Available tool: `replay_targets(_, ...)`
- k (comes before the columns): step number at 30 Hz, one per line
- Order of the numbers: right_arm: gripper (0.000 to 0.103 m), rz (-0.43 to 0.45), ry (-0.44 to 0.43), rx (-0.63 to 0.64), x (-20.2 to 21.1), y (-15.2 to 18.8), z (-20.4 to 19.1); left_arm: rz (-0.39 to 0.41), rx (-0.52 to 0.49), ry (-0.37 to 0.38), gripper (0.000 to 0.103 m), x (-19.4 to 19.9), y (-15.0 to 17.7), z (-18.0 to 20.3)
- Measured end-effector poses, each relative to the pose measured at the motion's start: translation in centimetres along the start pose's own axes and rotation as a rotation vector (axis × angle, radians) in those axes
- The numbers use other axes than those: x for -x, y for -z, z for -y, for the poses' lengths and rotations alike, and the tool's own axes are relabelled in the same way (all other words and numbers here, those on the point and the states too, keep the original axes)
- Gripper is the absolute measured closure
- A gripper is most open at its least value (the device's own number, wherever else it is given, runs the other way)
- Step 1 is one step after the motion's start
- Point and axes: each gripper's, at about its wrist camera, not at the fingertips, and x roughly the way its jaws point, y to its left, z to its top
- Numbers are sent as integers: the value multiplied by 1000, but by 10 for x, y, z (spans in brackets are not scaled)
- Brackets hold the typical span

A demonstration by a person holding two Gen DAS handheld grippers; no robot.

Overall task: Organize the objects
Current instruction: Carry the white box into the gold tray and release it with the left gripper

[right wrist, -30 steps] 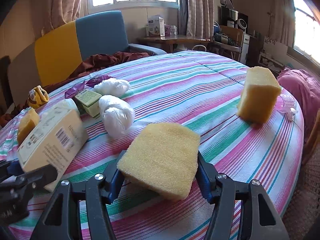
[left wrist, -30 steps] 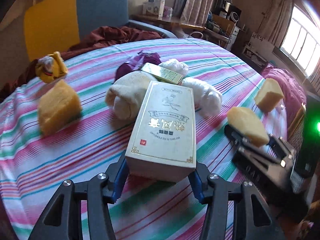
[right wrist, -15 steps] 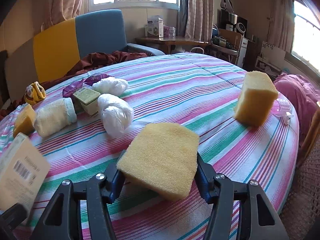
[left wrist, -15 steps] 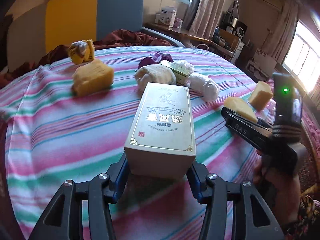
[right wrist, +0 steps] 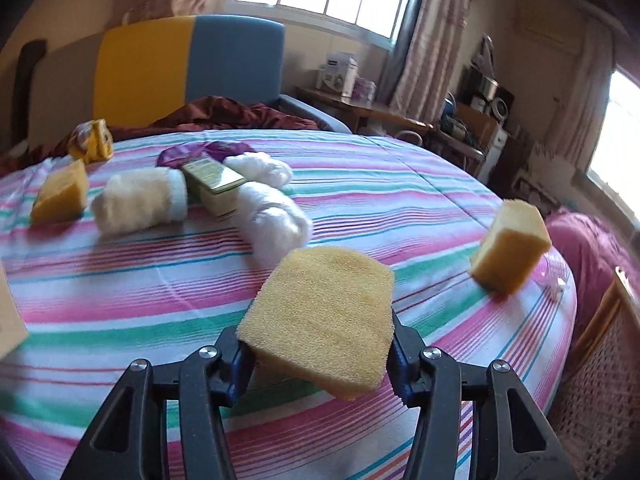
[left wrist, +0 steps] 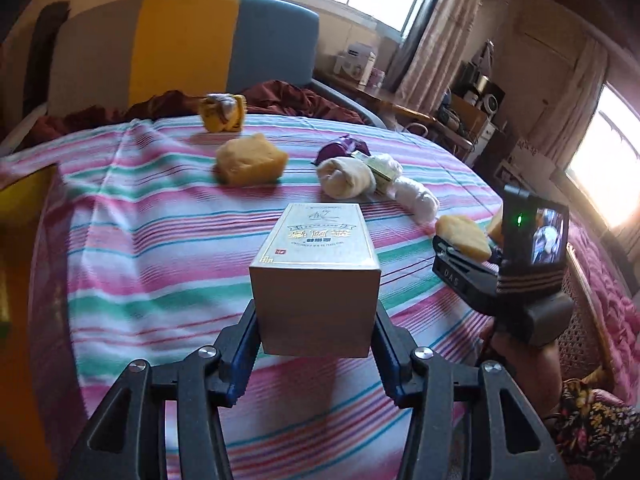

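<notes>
My left gripper [left wrist: 316, 344] is shut on a cream tea box [left wrist: 316, 264] with gold print, held above the striped tablecloth [left wrist: 160, 248]. My right gripper [right wrist: 320, 356] is shut on a flat yellow sponge [right wrist: 324, 316], held above the cloth; it also shows in the left wrist view [left wrist: 464, 236], at the right. On the table lie a cream rolled towel [right wrist: 140, 204], a small green box [right wrist: 212, 184], two white fluffy bundles [right wrist: 276, 224], a yellow sponge block [right wrist: 60, 196] at the left and another sponge block [right wrist: 512, 252] at the right.
A yellow toy [right wrist: 92, 140] and a purple wrapper [right wrist: 188, 154] lie at the table's far side. A yellow and blue chair [right wrist: 188, 68] with dark red cloth stands behind. The table's right edge [right wrist: 568, 320] drops beside a pink bedcover [right wrist: 600, 256]. A corner of the tea box [right wrist: 8, 312] shows at the left.
My left gripper has drawn back and to the left with the tea box, away from the towel. My right gripper still holds the sponge and has moved little.
</notes>
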Motion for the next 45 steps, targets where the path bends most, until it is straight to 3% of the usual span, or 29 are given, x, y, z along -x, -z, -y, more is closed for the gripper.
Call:
replay_targets(10, 48, -5, -61, 1, 3, 5, 1, 83, 115, -30, 51, 49, -5, -34)
replay_targets(19, 48, -22, -65, 11, 6, 5, -1, 183, 276, -71, 51, 94, -10, -94)
replay_targets(25, 48, -25, -77, 1, 11, 6, -6, 274, 371, -151, 51, 118, -14, -139)
replay_targets(29, 48, -20, -103, -21, 19, 4, -7, 263, 439, -192, 51, 111, -16, -168)
replay_targets(38, 48, 50, -240, -55, 61, -16, -28, 133, 425, -293, 51, 72, -38, -187)
replay_targets(43, 48, 88, -331, -61, 85, -25, -43, 25, 469, -268, 50, 47, -41, -199)
replay_targets(45, 48, 88, -360, -60, 91, -27, -49, -54, 481, -233, 47, 34, -42, -201)
